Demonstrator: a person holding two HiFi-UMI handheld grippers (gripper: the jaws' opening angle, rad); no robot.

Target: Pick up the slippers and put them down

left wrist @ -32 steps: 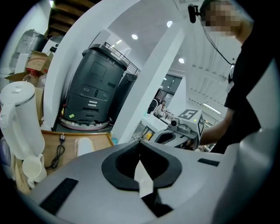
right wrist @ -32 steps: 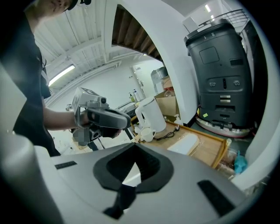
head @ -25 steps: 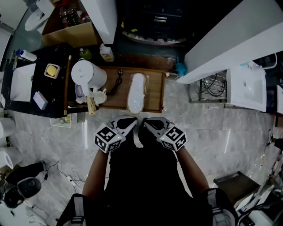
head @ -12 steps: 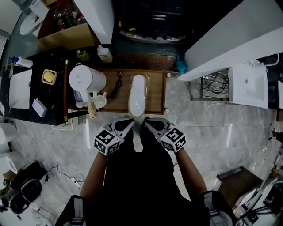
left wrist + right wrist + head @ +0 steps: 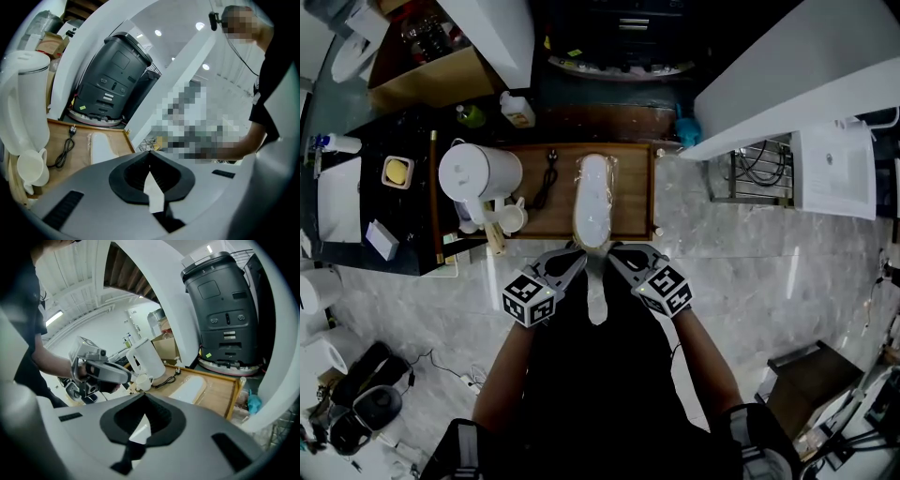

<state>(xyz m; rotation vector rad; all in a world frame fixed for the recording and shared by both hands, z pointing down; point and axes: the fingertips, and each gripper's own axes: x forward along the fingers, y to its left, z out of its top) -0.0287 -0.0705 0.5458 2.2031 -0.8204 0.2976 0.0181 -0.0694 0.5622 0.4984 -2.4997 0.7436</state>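
White, one slipper is seen lying on the wooden tray. The left gripper and right gripper are closed tight on nothing, near it. Picking up is not yet begun; jaws must be opened first.

Left gripper: jaws closed together with nothing between them, tip pointing toward 1 o'clock in the head view. Right gripper: jaws closed together, empty, tip pointing toward 11 o'clock. The tips converge, near each other but apart. Left forearm and right forearm reach up from 6 o'clock.
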